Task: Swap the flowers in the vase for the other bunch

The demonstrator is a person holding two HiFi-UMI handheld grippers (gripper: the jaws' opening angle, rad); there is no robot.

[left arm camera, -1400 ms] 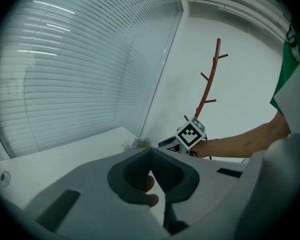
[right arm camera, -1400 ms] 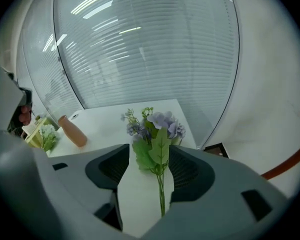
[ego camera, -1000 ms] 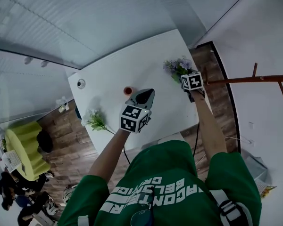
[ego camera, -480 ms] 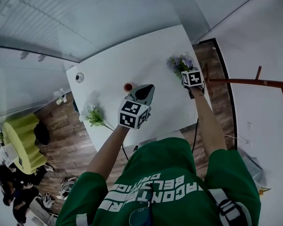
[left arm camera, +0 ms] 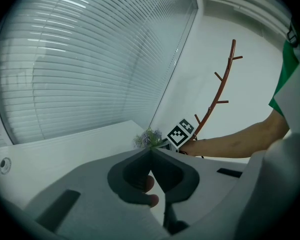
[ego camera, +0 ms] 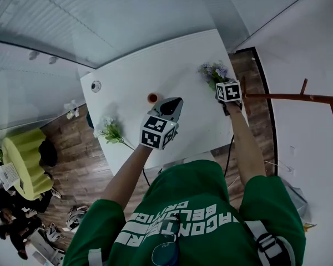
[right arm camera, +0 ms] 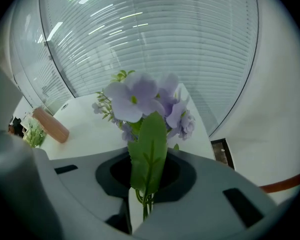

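The right gripper's (right arm camera: 140, 206) jaws have just been closing and now clamp the purple bunch (right arm camera: 140, 101) by its stems at the desk's (ego camera: 172, 65) far corner. The vase (ego camera: 152, 97) looks empty, I think. The white bunch (ego camera: 112, 131) lies aside. The left gripper's (left arm camera: 150, 153) jaws are pinched together, idle. Planting remains.

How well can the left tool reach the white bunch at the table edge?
Probably yes. The white bunch lies alone at the table edge, to the left of the left tool; nothing stands between them, and the vase sits farther back.
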